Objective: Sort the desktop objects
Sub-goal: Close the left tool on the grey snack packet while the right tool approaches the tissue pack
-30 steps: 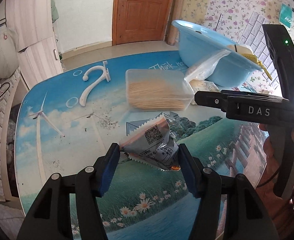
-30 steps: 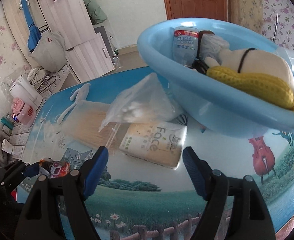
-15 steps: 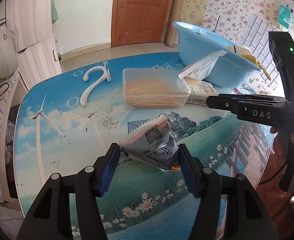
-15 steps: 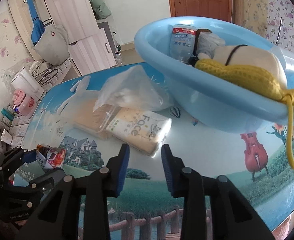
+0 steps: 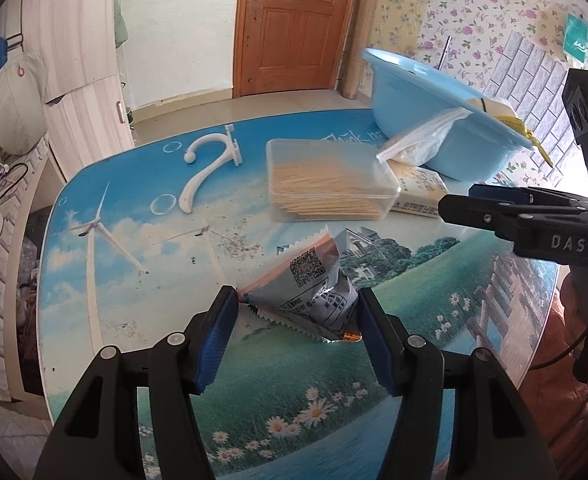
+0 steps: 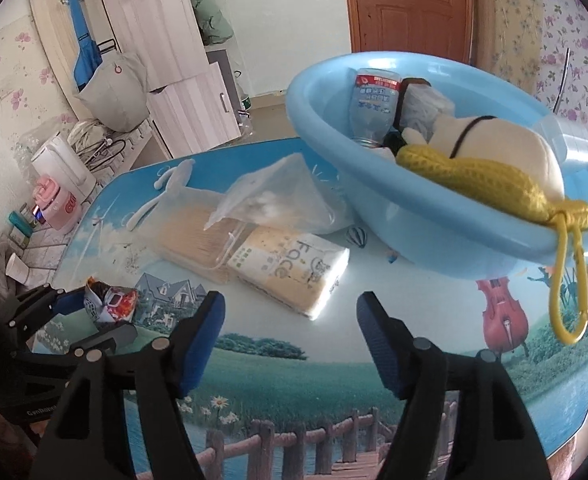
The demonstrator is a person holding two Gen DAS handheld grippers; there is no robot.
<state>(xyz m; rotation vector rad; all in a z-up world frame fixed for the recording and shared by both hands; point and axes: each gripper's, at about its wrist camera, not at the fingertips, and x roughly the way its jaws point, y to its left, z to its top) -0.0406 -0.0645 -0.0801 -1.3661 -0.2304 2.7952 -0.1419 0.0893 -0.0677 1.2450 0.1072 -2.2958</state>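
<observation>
My left gripper (image 5: pixel 298 320) is shut on a crumpled silver and orange snack packet (image 5: pixel 306 284), held just above the table's near side. The right wrist view shows the same packet (image 6: pixel 109 304) at the far left in that gripper (image 6: pixel 73 312). My right gripper (image 6: pixel 289 328) is open with nothing between its fingers, a little short of a pack of "Face" tissues (image 6: pixel 294 268) lying flat on the table. From the left wrist view the right gripper (image 5: pixel 458 202) comes in from the right, near the tissue pack (image 5: pixel 418 192).
A light blue basin (image 6: pixel 414 220) stands at the back right, holding a bottle (image 6: pixel 374 100), a yellow knitted item (image 6: pixel 486 180) and a tape roll (image 6: pixel 566 140). A clear box of sticks (image 5: pixel 326 184), a plastic bag (image 5: pixel 422 136) and a white hook (image 5: pixel 205 168) lie on the picture-printed table (image 5: pixel 133 280).
My right gripper was wide open, narrowed half a second ago and is open wide again; it has drawn back from the tissue pack. The left gripper keeps its hold on the packet.
</observation>
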